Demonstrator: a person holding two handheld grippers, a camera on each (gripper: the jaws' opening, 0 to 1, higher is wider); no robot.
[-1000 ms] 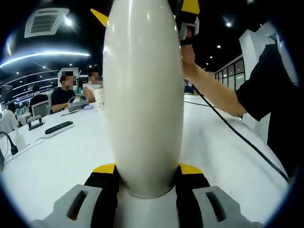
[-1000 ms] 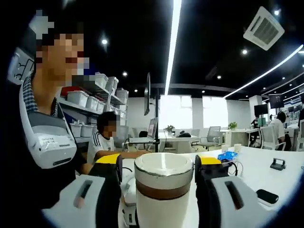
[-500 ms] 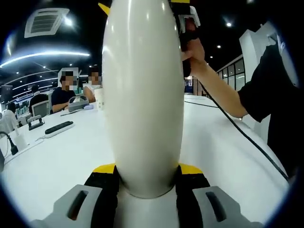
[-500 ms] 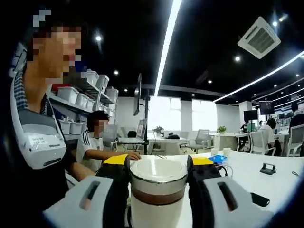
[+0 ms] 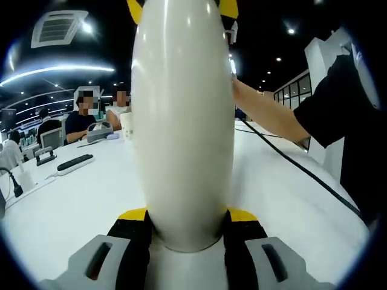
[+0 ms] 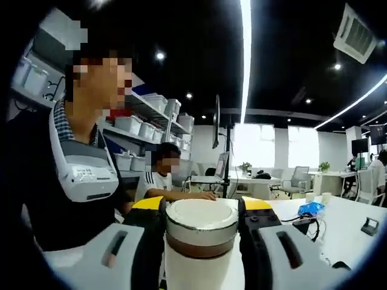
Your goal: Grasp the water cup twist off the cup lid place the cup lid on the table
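A tall white water cup (image 5: 181,121) stands upright between the jaws of my left gripper (image 5: 187,214), which is shut on its lower body. In the right gripper view its white lid (image 6: 201,216), with a metal band and a brown ring beneath, sits between the yellow-tipped jaws of my right gripper (image 6: 201,208), shut on it. That right gripper (image 5: 228,8) shows at the cup's top in the left gripper view, with a person's forearm (image 5: 272,118) reaching in from the right. Whether the lid is free of the cup is hidden.
The white table (image 5: 72,199) carries a black power strip (image 5: 75,163), a paper cup (image 5: 126,124) and a black cable (image 5: 302,169) on the right. Seated people are at its far side. A person in dark clothes (image 6: 54,205) stands close on the left in the right gripper view.
The right gripper has turned around the cup's top, its view swinging sideways while the lid stays between its jaws. The hand at the top has rotated. The left gripper and cup stay put.
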